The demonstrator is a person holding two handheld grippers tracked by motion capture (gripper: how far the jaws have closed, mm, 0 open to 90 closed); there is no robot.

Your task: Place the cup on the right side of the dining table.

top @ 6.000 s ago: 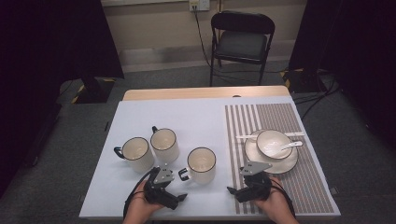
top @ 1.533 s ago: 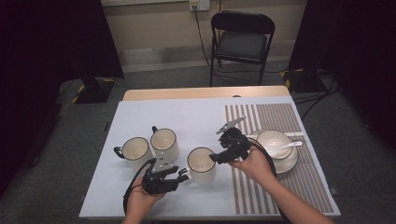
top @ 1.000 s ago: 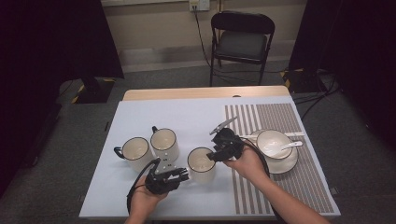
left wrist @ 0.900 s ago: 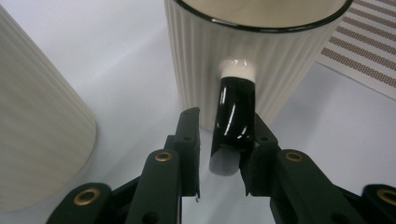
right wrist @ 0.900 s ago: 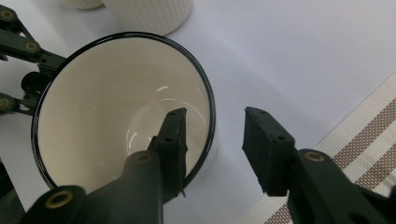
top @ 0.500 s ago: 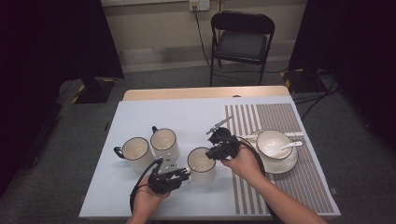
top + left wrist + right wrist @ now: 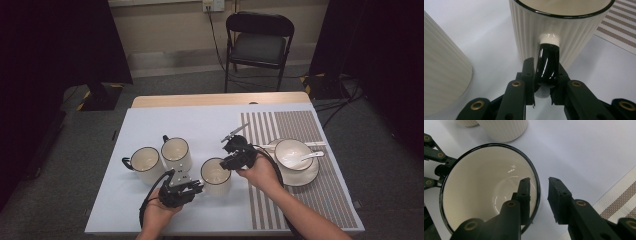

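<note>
Three mugs crowd the table's near-left; the nearest mug (image 7: 216,176) sits between both grippers. Left gripper (image 7: 543,82) clamps its black handle (image 7: 547,62) (jaws nearly together); right gripper (image 7: 537,195) straddles the rim, jaws just reopening, not pressing.

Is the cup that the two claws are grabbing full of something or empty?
Empty. The right gripper view looks straight into the cup and shows its bare, shiny cream bottom, nothing inside.
</note>
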